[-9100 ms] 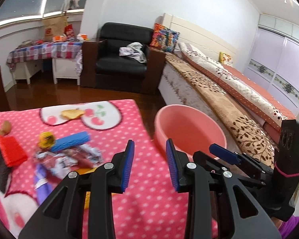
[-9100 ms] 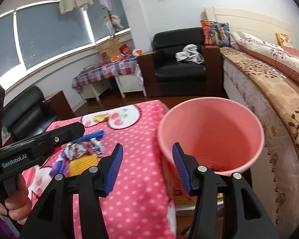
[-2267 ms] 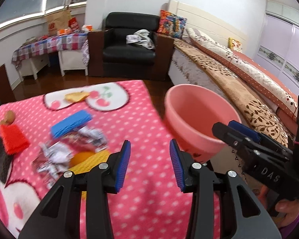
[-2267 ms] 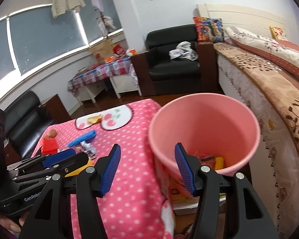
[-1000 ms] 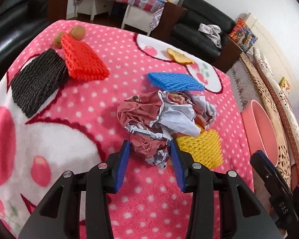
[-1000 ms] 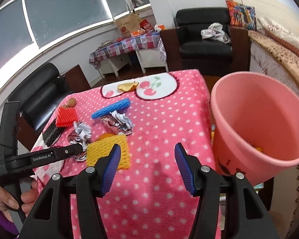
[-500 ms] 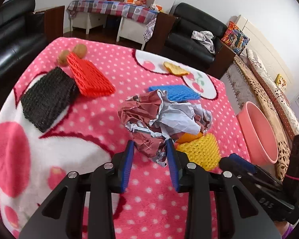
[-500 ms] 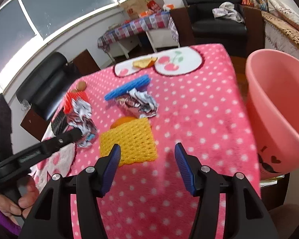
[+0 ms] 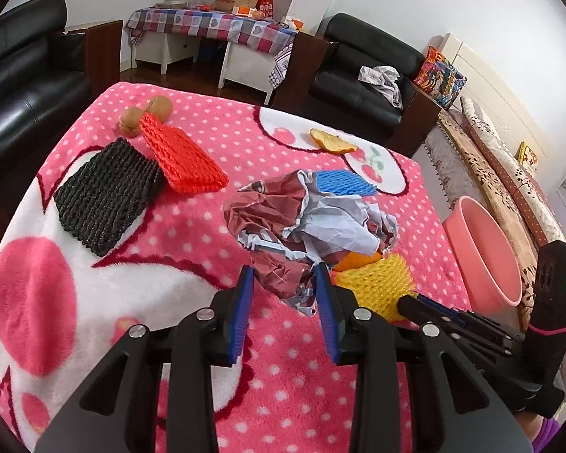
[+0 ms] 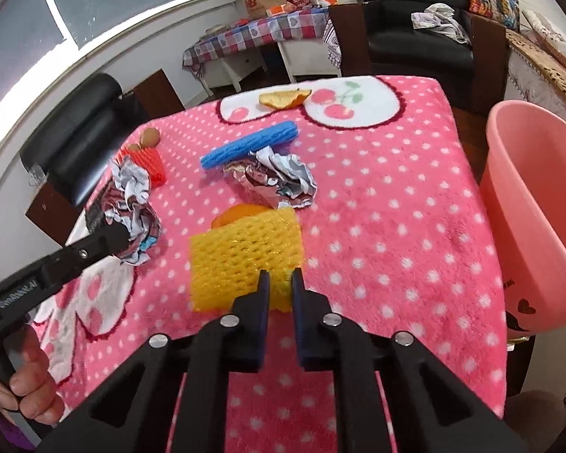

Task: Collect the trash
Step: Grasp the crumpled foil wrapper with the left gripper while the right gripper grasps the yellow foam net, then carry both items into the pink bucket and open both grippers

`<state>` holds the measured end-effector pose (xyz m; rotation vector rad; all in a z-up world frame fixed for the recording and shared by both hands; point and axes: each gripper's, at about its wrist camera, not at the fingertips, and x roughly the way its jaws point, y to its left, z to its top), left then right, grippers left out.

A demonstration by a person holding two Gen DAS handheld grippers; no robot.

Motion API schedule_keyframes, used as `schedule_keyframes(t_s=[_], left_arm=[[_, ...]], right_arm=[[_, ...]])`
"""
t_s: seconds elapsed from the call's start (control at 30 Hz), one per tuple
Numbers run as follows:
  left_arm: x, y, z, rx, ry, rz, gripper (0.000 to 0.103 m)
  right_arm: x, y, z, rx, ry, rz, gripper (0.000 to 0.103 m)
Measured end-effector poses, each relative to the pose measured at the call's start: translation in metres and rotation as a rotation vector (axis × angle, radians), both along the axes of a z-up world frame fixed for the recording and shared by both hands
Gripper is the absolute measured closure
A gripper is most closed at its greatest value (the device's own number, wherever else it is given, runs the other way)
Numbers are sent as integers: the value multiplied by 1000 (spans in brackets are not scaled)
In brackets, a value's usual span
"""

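Right gripper (image 10: 281, 277) fingers closing on the yellow foam net's (image 10: 245, 253) near edge, likely pinched; pink bucket (image 10: 528, 204) lies to its right. Left gripper (image 9: 283, 279) fingers clamp the crumpled wrapper (image 9: 283, 268).

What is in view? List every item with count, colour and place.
crumpled wrapper: 1, maroon and white, gripped in the left gripper
foil wrapper: 1, silver and maroon, mid blanket
yellow foam net: 1, near edge
blue foam net: 1, behind the foil wrapper
red foam net: 1, far left
black foam net: 1, beside the red one
walnuts: 2, brown, by the red net
orange peel: 1, far white patch
orange thing: 1, partly under the yellow net
bucket: 1, pink, right of the table
blanket: 1, pink, dotted
left gripper: black, blue fingers
right gripper: fingers closing on the yellow net's edge
hand: 1, on the left gripper's handle
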<state>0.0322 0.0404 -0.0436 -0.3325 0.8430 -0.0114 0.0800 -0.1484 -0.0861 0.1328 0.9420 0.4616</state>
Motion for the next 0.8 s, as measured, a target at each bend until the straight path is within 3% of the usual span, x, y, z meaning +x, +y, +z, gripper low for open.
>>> schedule_keyframes(t_s=[0.27,0.8], left_arm=[[-7,-9,13,4,-43,-26,70],[10,-72,42,43,-117,-160,70]], right_arm=[[-18,-21,30,54,-78,-41,95],[-37,-88,76,40,-241,-215,95]])
